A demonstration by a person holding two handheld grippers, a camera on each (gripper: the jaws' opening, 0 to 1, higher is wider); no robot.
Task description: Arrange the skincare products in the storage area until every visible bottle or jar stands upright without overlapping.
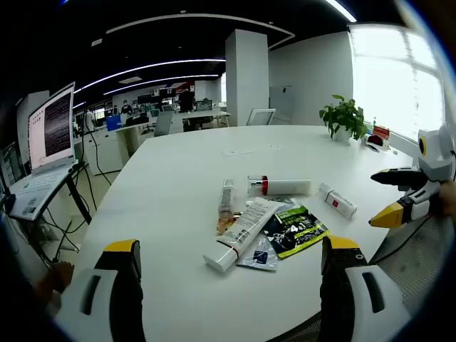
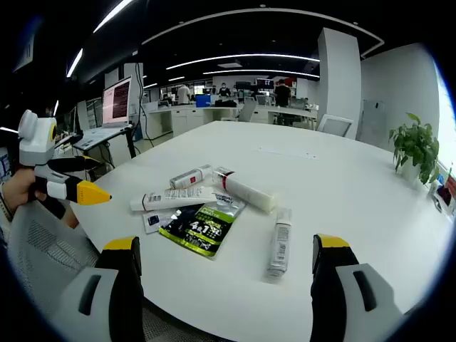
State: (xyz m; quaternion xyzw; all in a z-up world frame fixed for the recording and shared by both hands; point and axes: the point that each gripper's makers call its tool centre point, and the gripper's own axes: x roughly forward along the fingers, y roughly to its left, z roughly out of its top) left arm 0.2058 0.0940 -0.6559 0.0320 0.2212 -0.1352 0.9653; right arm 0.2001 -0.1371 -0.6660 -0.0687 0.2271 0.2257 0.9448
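Observation:
Several skincare items lie flat in a cluster on the white table (image 1: 178, 171). They are a long white tube (image 1: 242, 231), a white bottle with a red band (image 1: 279, 187), a small white tube with a red label (image 1: 337, 200) and a clear amber bottle (image 1: 226, 206). A green-black sachet (image 1: 296, 229) and a small sachet (image 1: 258, 255) lie half under the long tube. My left gripper (image 1: 231, 267) is open, short of them. My right gripper (image 2: 228, 267) is open too, facing the same cluster from the other side: long tube (image 2: 174, 199), red-band bottle (image 2: 246, 191), clear bottle (image 2: 279, 246), green sachet (image 2: 203, 226).
A potted plant (image 1: 344, 117) stands at the table's far edge. A laptop on a stand (image 1: 50, 135) is off the table's left side. A mesh chair (image 2: 50, 249) sits by the near edge. The right gripper (image 1: 388, 198) shows in the left view, the left gripper (image 2: 84, 179) in the right view.

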